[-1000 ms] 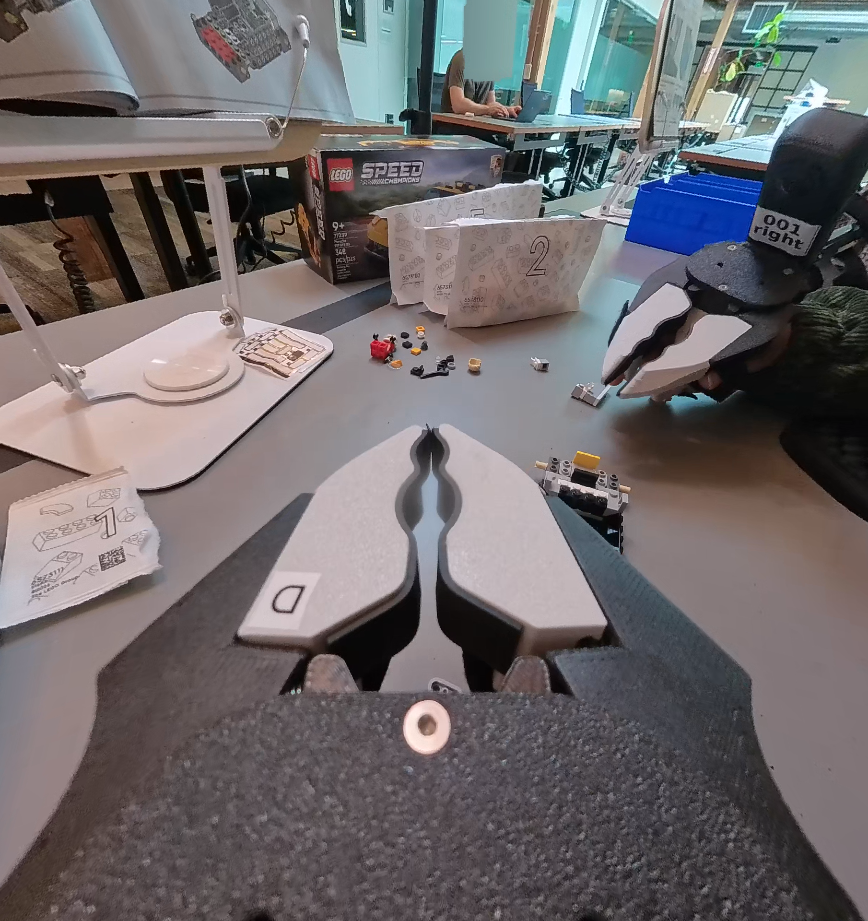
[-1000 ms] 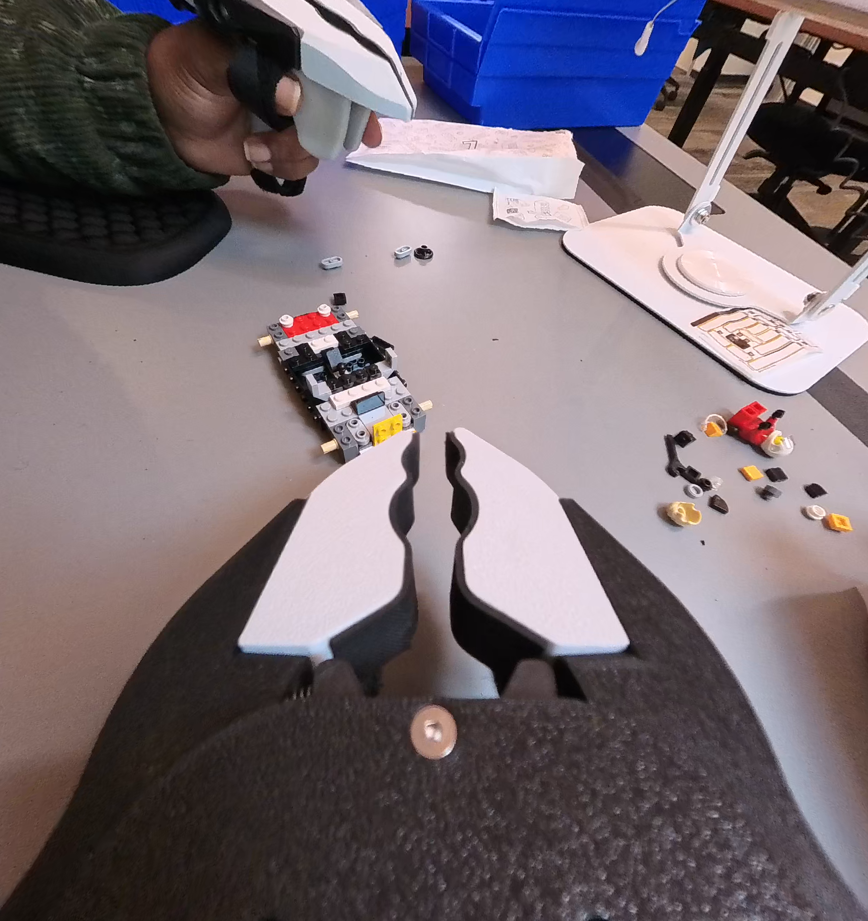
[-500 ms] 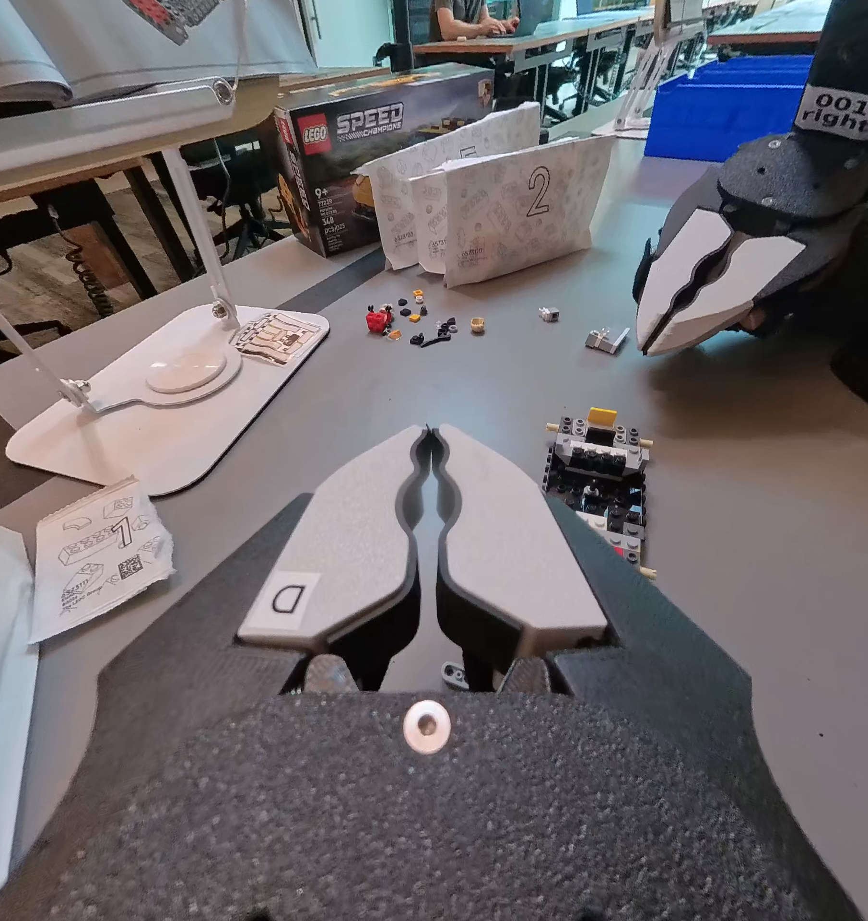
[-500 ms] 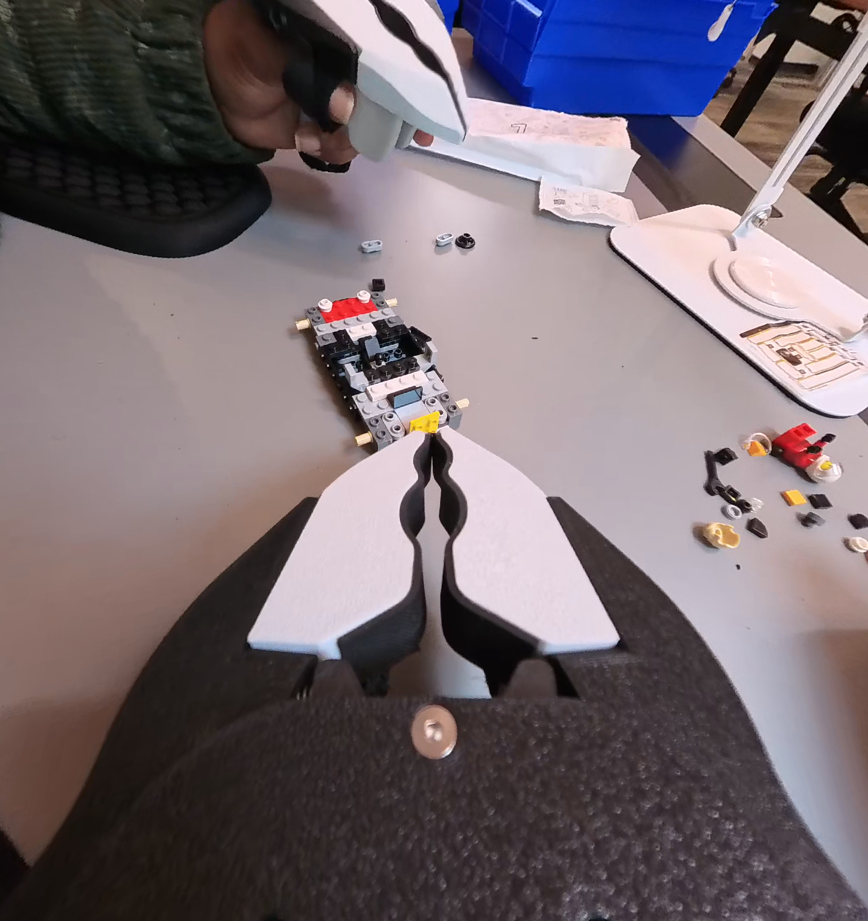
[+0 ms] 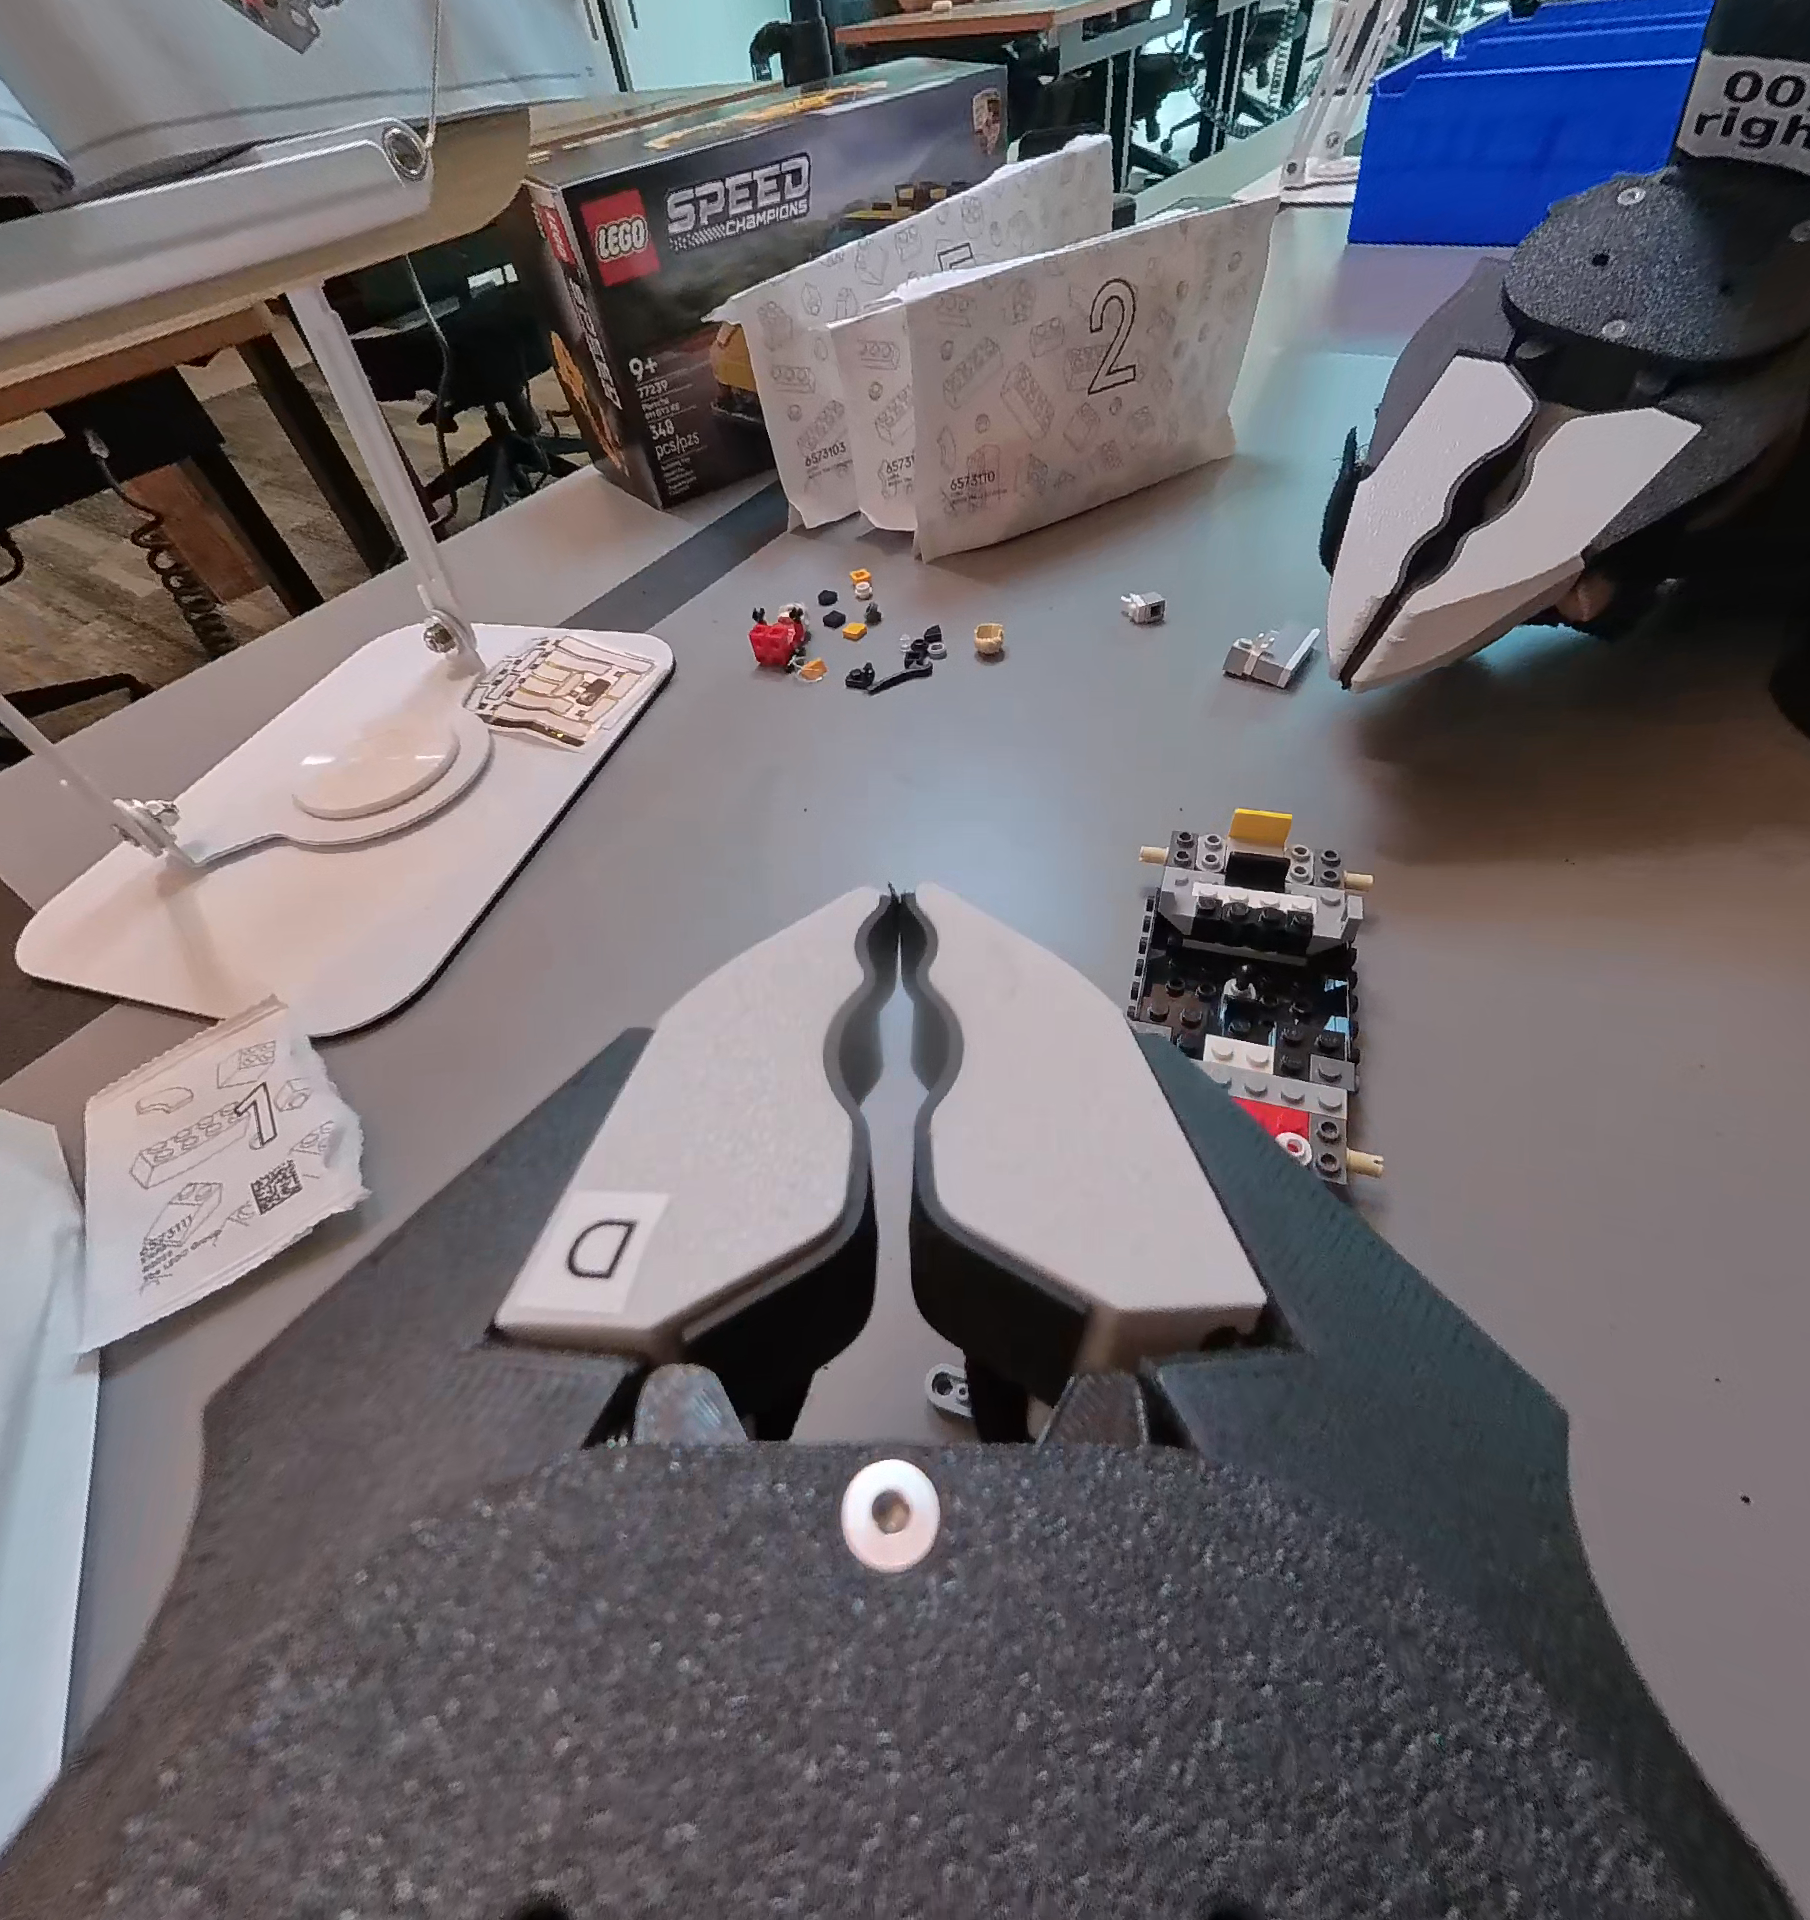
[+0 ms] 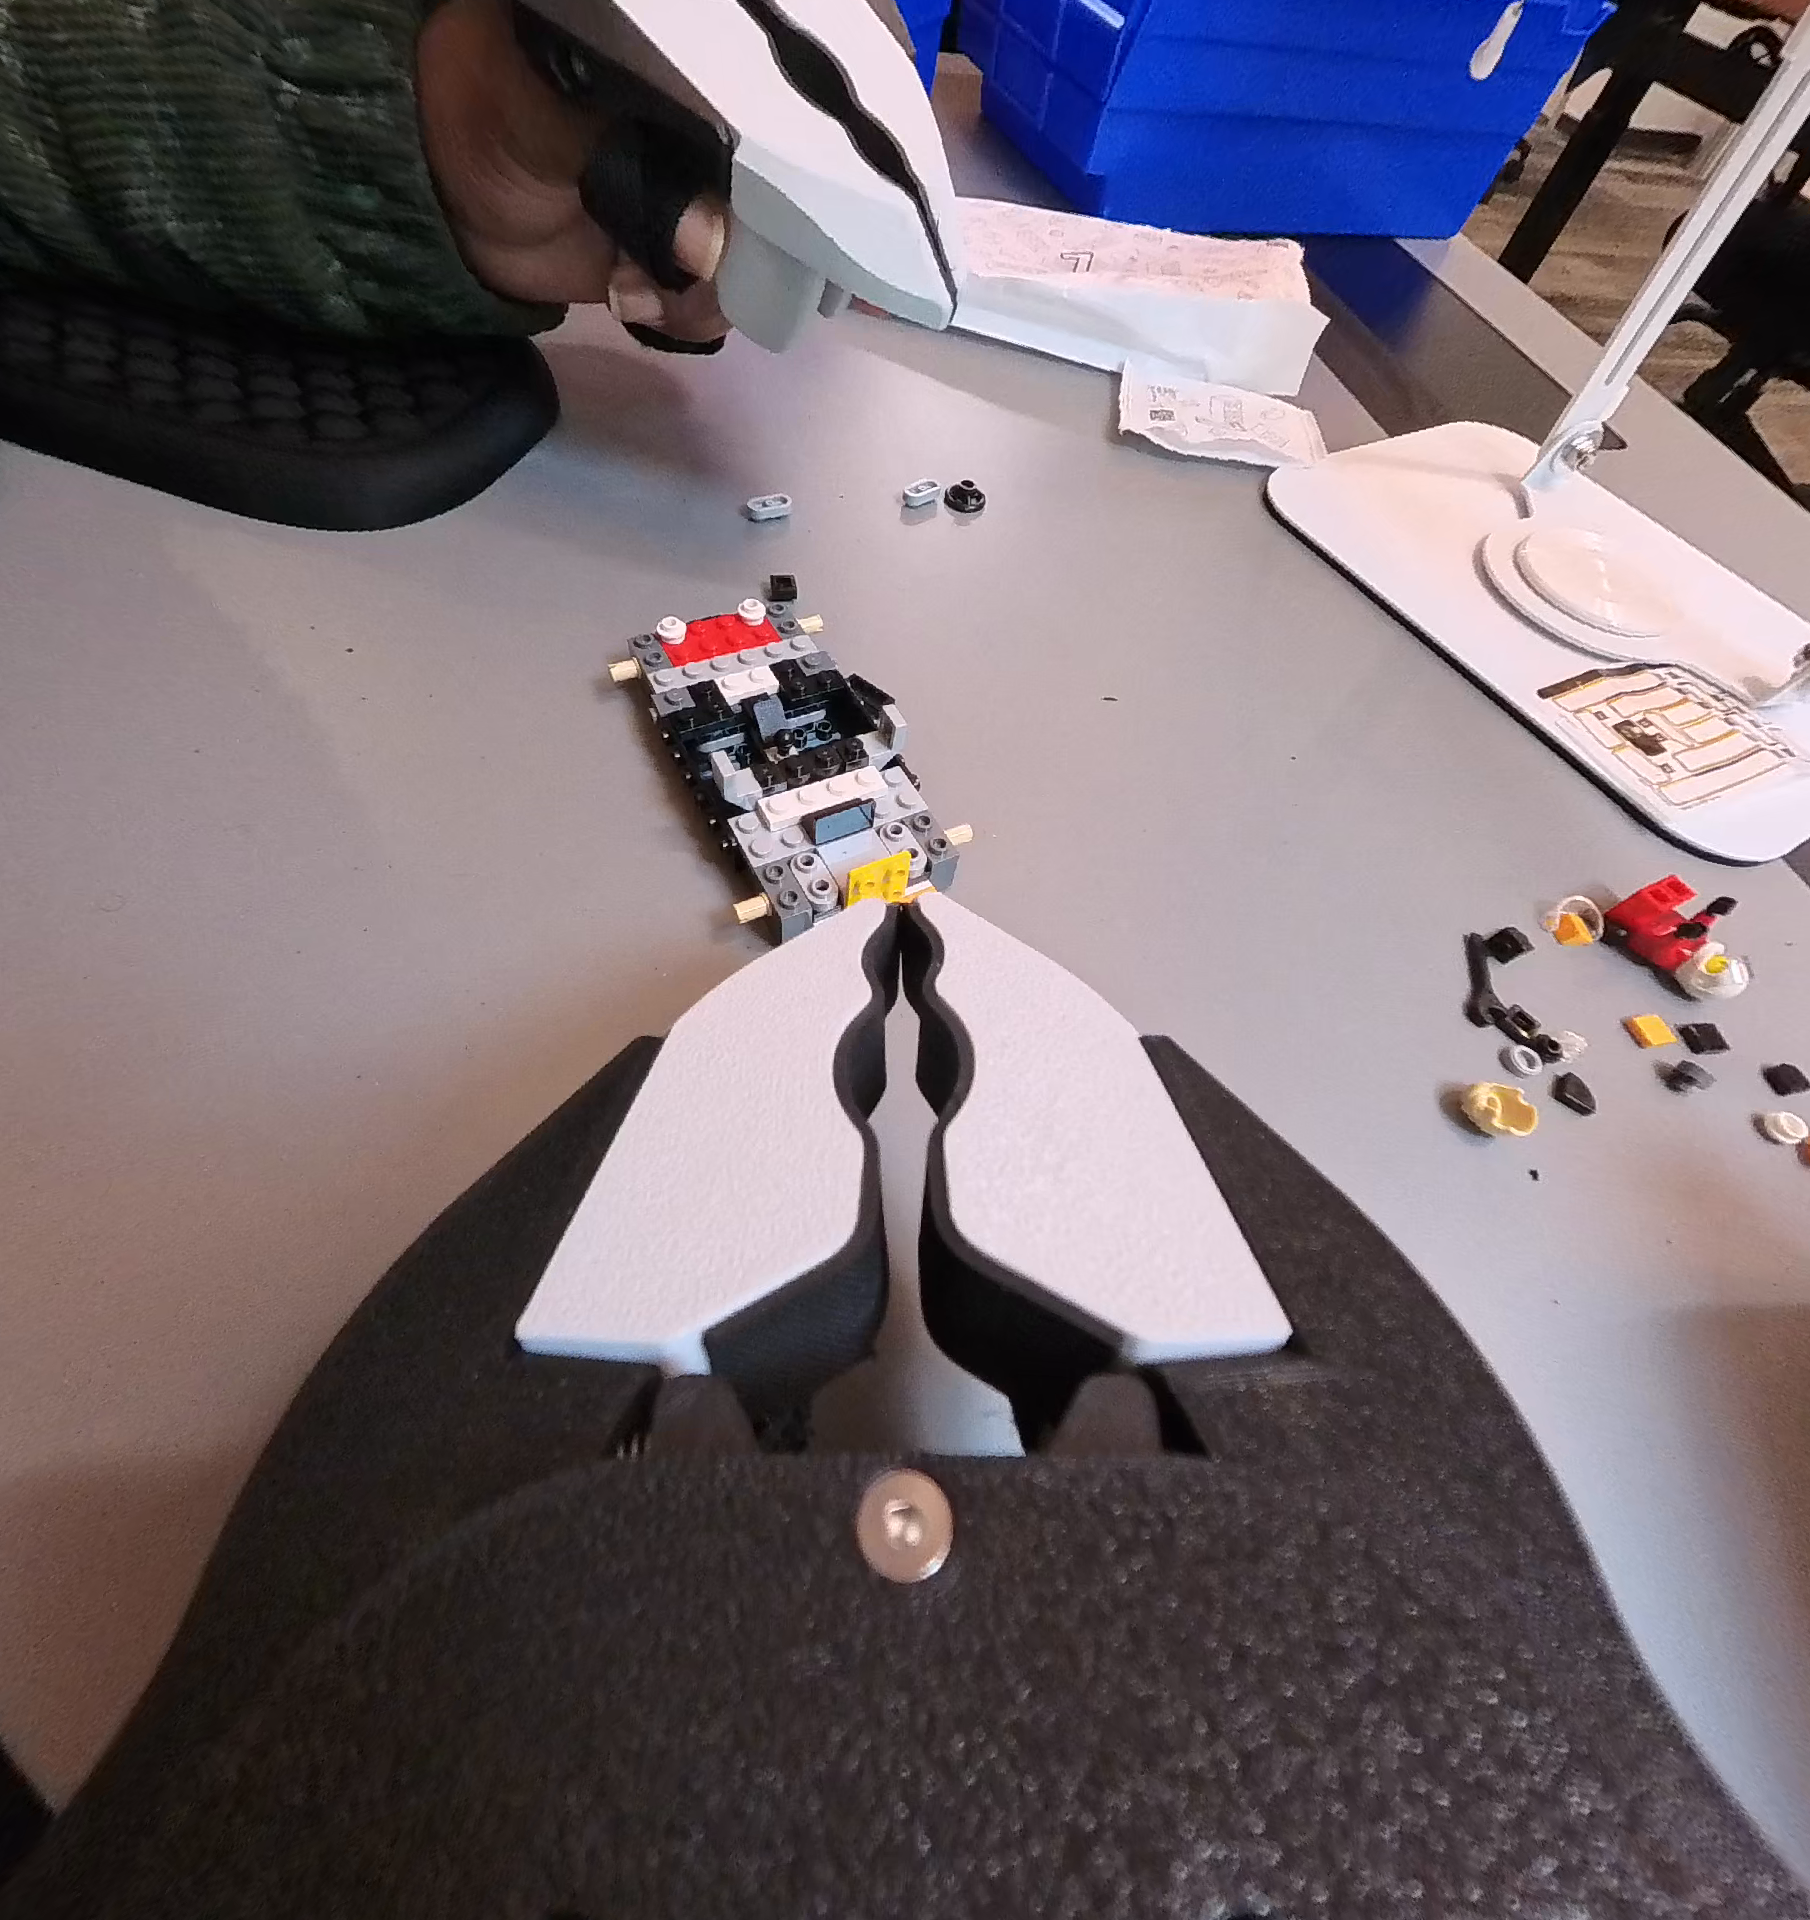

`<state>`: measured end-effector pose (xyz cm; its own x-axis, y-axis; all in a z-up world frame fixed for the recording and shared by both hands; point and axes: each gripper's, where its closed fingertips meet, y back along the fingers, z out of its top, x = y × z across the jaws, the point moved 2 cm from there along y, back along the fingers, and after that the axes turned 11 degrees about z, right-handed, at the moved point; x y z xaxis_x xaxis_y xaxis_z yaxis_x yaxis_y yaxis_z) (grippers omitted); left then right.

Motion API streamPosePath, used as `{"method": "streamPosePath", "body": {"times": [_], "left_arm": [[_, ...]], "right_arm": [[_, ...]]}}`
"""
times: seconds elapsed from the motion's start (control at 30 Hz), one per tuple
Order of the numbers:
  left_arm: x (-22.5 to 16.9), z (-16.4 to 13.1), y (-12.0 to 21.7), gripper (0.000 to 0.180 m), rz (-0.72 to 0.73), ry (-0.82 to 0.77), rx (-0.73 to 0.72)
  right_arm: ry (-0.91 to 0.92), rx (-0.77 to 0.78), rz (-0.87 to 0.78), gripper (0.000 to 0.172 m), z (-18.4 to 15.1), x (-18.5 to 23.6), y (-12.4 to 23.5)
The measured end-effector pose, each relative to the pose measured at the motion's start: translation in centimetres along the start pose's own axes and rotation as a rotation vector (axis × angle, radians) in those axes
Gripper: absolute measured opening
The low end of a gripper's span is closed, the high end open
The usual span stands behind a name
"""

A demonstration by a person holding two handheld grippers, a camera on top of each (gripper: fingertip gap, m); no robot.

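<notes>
A partly built brick car [image 5: 1254, 997] in grey, black, red and yellow lies on the grey table [image 5: 984, 758], just right of my left gripper [image 5: 896, 894]. My left gripper is shut with nothing seen between its pads. My right gripper [image 6: 901, 912] is shut too, its tips lined up with the car's [image 6: 776, 748] yellow front plate [image 6: 878, 881]. In the left wrist view the right gripper [image 5: 1342, 670] hovers over the table beside a small grey piece [image 5: 1265, 657]. In the right wrist view a hand holds the left gripper [image 6: 937, 296] above the table.
Several small loose pieces [image 5: 849, 634] lie mid-table, also in the right wrist view [image 6: 1659, 1018]. A white lamp base [image 5: 309, 831] stands left. White numbered paper bags [image 5: 1067, 405] and a dark set box [image 5: 693, 312] stand behind. Blue bins [image 6: 1244, 104] and a torn paper scrap [image 5: 215, 1164] sit at the edges.
My right gripper's jaws went from slightly apart to shut; the grey piece beside it still lies on the table. My left gripper drew back, bringing more of the car into view.
</notes>
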<state>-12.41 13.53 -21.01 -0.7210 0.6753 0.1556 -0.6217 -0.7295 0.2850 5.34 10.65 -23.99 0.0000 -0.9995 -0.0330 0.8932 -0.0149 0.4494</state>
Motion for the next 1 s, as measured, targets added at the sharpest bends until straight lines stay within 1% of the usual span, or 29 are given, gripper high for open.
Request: {"method": "streamPosePath", "body": {"times": [1.0], "left_arm": [[-0.09, -0.25, -0.13, 0.001, 0.001, -0.019, 0.011]], "right_arm": [[-0.003, -0.008, -0.029, 0.000, -0.03, -0.53, 0.52]]}}
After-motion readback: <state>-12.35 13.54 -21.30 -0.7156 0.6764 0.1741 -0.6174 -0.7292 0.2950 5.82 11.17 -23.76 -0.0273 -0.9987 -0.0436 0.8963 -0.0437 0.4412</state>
